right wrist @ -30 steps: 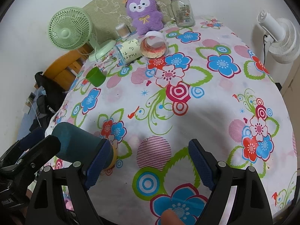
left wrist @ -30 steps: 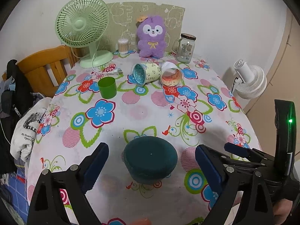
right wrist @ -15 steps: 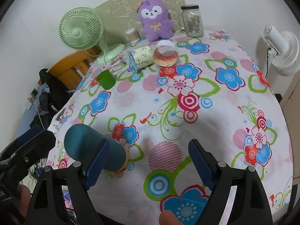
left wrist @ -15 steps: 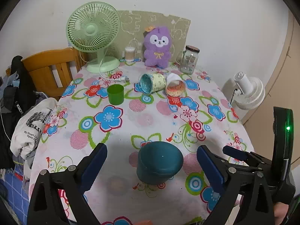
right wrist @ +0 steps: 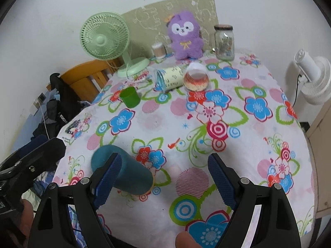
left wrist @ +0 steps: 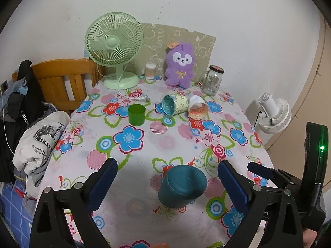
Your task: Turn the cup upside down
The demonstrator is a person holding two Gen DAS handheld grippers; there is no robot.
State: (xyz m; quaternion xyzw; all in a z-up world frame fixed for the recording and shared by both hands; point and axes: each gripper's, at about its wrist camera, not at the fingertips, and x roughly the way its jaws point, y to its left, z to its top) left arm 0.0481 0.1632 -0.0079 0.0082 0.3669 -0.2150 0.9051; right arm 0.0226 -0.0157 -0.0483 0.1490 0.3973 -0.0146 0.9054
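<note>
A dark teal cup (left wrist: 182, 186) stands upside down on the flowered tablecloth near the table's front edge, its flat base up. It also shows in the right wrist view (right wrist: 124, 173), partly behind my right gripper's left finger. My left gripper (left wrist: 167, 184) is open, its blue-padded jaws standing wide on either side of the cup without touching it. My right gripper (right wrist: 163, 177) is open and empty, to the right of the cup.
A green cup (left wrist: 136, 114) stands upright mid-table. A patterned cup (left wrist: 173, 105) and a clear cup (left wrist: 198, 110) lie on their sides behind it. A green fan (left wrist: 114, 47), purple plush (left wrist: 181, 66) and glass jar (left wrist: 213, 82) line the back. A wooden chair (left wrist: 62, 82) is left.
Both grippers have drawn back and up from the table, so more of it shows. The teal cup stays upside down in place, free of both grippers.
</note>
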